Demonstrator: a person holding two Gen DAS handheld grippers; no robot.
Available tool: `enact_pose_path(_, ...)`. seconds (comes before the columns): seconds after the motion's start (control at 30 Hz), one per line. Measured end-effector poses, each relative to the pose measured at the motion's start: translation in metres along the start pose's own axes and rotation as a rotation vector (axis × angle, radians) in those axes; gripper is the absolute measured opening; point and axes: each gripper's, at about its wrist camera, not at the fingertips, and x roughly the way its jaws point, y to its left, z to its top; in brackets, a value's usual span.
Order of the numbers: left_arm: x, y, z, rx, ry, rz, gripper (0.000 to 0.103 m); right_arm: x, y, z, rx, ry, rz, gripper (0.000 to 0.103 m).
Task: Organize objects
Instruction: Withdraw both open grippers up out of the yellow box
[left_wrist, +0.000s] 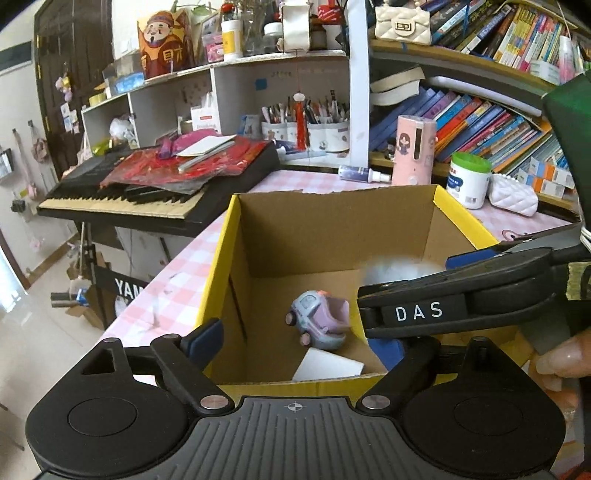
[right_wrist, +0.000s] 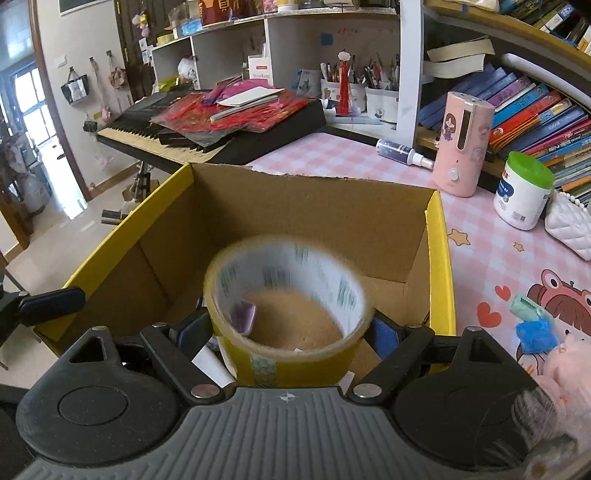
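Observation:
A yellow-edged cardboard box (left_wrist: 229, 254) stands on the pink checked table; it also shows in the right wrist view (right_wrist: 437, 258). Inside lie a lilac toy car (left_wrist: 319, 319), a white card (left_wrist: 328, 365) and a white fluffy thing (left_wrist: 397, 269). My left gripper (left_wrist: 295, 343) is open and empty at the box's near rim. My right gripper (right_wrist: 291, 330) is over the box, its fingers on both sides of a blurred roll of yellowish tape (right_wrist: 288, 306); its arm (left_wrist: 461, 299) crosses the left wrist view above the box.
A pink cylinder (right_wrist: 463, 144), a green-lidded white jar (right_wrist: 522, 192), a spray bottle (right_wrist: 402, 151) and a white quilted purse (right_wrist: 569, 225) stand behind the box. A keyboard (right_wrist: 184, 133) is at the left. A pink plush (right_wrist: 561, 369) and blue clip (right_wrist: 535, 328) lie right.

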Motion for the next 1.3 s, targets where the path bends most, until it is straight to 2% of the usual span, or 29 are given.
enact_pose_path(0.2, -0.008, 0.0, -0.002, 0.004, -0.022, -0.006, 0.088, -0.011, -0.001, -0.003, 0.06, -0.025, 0.023, 0.091)
enact_pose_path(0.3, -0.014, 0.001, -0.003, 0.002, -0.037, -0.01, 0.089, -0.024, 0.001, -0.005, 0.075, -0.071, 0.018, 0.091)
enact_pose_path(0.43, -0.025, 0.002, -0.005, -0.004, -0.07, 0.004, 0.097, -0.046, 0.009, -0.01, 0.063, -0.161, -0.056, 0.092)
enact_pose_path(0.63, -0.036, 0.015, -0.009, -0.078, -0.088, 0.032, 0.098, -0.076, 0.013, -0.024, 0.062, -0.251, -0.156, 0.092)
enact_pose_path(0.8, -0.041, 0.021, -0.018, -0.1, -0.061, 0.062, 0.098, -0.087, 0.017, -0.036, 0.056, -0.238, -0.223, 0.092)
enact_pose_path(0.97, -0.05, 0.029, -0.028, -0.117, -0.049, 0.085, 0.098, -0.091, 0.03, -0.05, 0.03, -0.221, -0.295, 0.096)
enact_pose_path(1.3, -0.071, 0.037, -0.054, -0.109, 0.004, 0.086, 0.099, -0.106, 0.054, -0.086, 0.011, -0.161, -0.358, 0.099)
